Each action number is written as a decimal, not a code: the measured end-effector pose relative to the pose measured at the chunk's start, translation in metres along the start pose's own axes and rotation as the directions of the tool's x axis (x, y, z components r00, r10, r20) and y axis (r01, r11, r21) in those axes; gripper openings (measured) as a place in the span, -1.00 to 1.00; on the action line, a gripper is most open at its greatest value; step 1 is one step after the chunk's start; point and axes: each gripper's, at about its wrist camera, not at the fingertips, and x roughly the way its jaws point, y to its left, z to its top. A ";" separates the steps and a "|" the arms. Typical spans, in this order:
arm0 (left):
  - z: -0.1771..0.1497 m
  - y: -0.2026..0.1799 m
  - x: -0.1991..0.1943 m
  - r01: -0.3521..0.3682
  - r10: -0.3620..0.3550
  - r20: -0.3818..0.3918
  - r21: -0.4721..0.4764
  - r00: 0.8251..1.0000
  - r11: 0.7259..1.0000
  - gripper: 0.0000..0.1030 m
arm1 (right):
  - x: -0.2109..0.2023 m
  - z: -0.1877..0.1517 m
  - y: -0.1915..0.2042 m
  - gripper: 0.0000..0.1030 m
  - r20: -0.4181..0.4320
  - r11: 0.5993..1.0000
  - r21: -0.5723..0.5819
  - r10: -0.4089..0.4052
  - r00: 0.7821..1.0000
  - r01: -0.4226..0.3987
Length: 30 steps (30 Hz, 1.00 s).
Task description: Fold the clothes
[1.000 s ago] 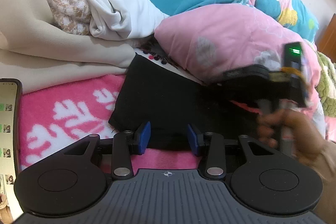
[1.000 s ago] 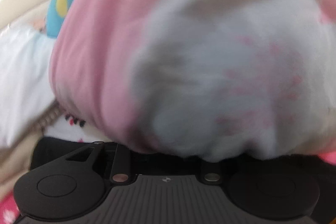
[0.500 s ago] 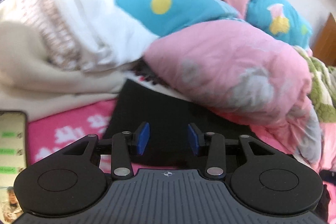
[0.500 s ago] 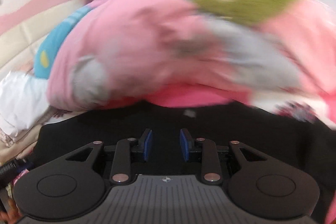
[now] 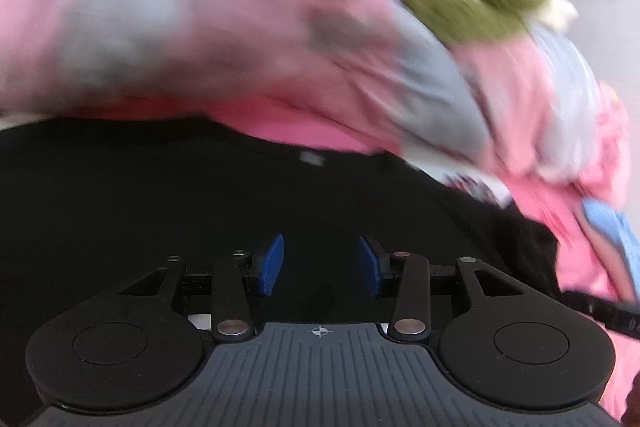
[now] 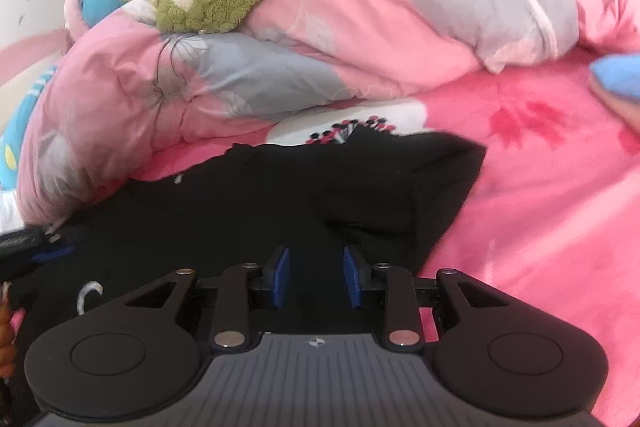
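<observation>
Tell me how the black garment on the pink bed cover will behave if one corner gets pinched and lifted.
The black garment will probably droop: it lies flat with soft creases on the pink bed cover. It looks thin, so likely light. The right gripper is over it, jaws open; a folded layer near the corner may slide apart.

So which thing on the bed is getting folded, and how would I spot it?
Find the big puffy pink and grey quilt heaped on the bright pink bedsheet. Just in front of it, lying flat, is the black garment. It is the only dark, plain thing among all the pinks.
</observation>
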 end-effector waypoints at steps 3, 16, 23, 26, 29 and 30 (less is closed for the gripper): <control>-0.012 -0.032 0.026 0.048 -0.047 -0.029 0.055 0.998 0.997 -0.20 | 0.000 0.006 -0.001 0.06 0.044 0.995 -0.073 -0.060 0.997 0.063; -0.037 -0.049 0.052 0.117 -0.119 0.012 0.101 0.993 0.988 -0.17 | 0.061 0.017 -0.006 -0.09 0.042 0.973 -0.183 -0.135 0.990 0.140; -0.037 -0.044 0.054 0.140 -0.142 0.020 0.068 0.990 0.988 -0.17 | 0.011 0.004 -0.082 -0.90 0.188 0.961 0.277 -0.079 0.979 0.024; -0.037 -0.044 0.053 0.139 -0.141 0.022 0.070 0.990 0.988 -0.17 | -0.013 -0.016 -0.124 -0.90 0.240 0.870 0.492 -0.108 0.965 -0.025; -0.038 -0.043 0.053 0.143 -0.145 0.026 0.066 0.989 0.988 -0.17 | -0.013 -0.026 -0.140 -0.89 0.202 0.855 0.519 -0.126 0.971 0.003; -0.038 -0.042 0.053 0.147 -0.149 0.027 0.061 0.989 0.987 -0.17 | -0.010 -0.024 -0.136 -0.86 0.199 0.867 0.498 -0.097 0.975 -0.015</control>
